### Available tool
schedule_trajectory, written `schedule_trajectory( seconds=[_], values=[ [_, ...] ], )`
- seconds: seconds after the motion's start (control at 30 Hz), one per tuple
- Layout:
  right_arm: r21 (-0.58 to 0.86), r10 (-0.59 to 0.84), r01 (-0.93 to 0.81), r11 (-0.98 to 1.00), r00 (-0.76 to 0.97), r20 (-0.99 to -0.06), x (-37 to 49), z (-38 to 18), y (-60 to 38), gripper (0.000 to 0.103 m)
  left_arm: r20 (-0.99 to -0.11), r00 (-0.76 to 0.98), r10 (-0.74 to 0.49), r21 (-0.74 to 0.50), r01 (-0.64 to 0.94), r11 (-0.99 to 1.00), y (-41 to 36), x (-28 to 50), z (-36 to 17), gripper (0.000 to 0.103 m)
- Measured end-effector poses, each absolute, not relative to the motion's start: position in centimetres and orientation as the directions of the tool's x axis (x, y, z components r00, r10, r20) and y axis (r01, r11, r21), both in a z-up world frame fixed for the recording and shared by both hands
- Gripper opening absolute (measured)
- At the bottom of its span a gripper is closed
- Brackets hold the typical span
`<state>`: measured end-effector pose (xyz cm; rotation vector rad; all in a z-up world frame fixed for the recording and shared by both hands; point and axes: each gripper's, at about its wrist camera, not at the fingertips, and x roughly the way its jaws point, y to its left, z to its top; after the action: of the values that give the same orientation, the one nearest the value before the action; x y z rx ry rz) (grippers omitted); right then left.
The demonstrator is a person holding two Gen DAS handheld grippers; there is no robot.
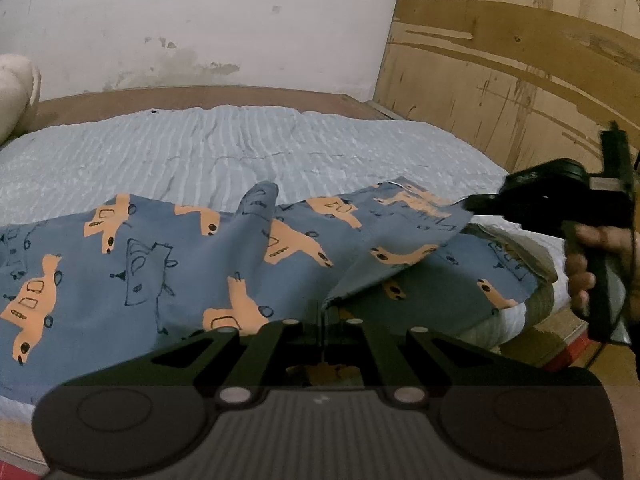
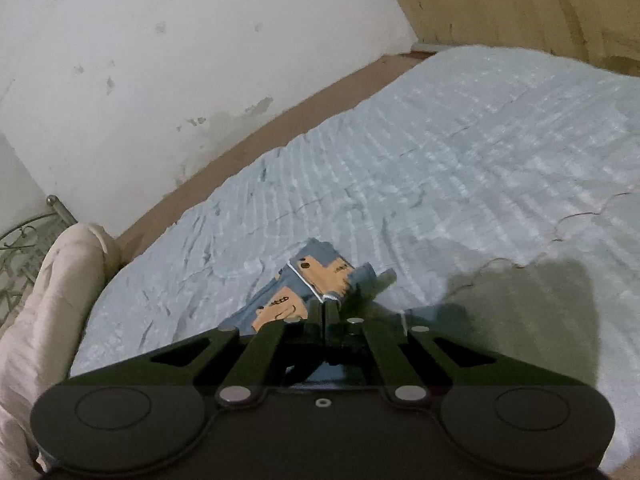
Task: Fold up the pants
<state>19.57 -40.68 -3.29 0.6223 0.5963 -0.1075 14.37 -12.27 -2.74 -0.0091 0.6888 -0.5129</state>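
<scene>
The left gripper (image 1: pixel 324 312) sits low in its own view, its two fingers pressed together on an edge of the pants (image 1: pixel 168 264), lifting that edge into a small peak. The pants are blue with orange car prints and dark line drawings, and they spread across the near side of the bed (image 1: pixel 240 148), rumpled, with one ridge of cloth standing up in the middle. Their left end is cut off by the frame, so their full length cannot be seen. At the far right of this view the right gripper (image 1: pixel 472 204) grips the raised far corner of the pants; its fingertips are hidden in the cloth, and the person's hand (image 1: pixel 580 264) holding its handle is partly cut off. Under that lifted flap lies another layer of the pants with a grey band at its edge. In the right wrist view the right gripper (image 2: pixel 325 304) is closed tight on a bunched bit of pants (image 2: pixel 304 284), blurred and mostly hidden behind the fingers. Beyond lies the pale blue ribbed bed cover (image 2: pixel 460 152), a brown bed frame (image 2: pixel 256 136) and a stained white wall (image 2: pixel 180 60). A pale pillow (image 2: pixel 52 300) lies at the left edge, partly out of frame.
</scene>
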Motion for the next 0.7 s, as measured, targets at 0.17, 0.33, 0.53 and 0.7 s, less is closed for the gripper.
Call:
schedule_trajectory(
  seconds=[0.17, 0.33, 0.53, 0.7],
  values=[
    [0.418, -0.037, 0.254, 0.872, 0.886, -0.462, 13.6, -1.1, -39.1, 0.000, -0.565, 0.671, -0.480, -0.133, 0.501, 0.855, -12.6, 13.8, -2.4, 0.000],
    [0.378, -0.131, 0.322, 0.868, 0.883, -0.450, 8.3, -1.3, -38.1, 0.000, -0.555, 0.666, -0.499, -0.092, 0.546, 0.832, -13.0, 13.2, -2.9, 0.000],
    [0.395, -0.150, 0.378, 0.837, 0.854, -0.498, 7.6, -3.7, -37.9, 0.000, -0.579, 0.645, -0.499, -0.090, 0.557, 0.825, -13.0, 13.2, -3.7, 0.000],
    [0.410, -0.164, 0.385, 0.827, 0.863, -0.478, 7.2, -3.8, -37.5, 0.000, -0.576, 0.644, -0.503, -0.080, 0.568, 0.819, -13.0, 12.9, -4.0, 0.001]
  ],
)
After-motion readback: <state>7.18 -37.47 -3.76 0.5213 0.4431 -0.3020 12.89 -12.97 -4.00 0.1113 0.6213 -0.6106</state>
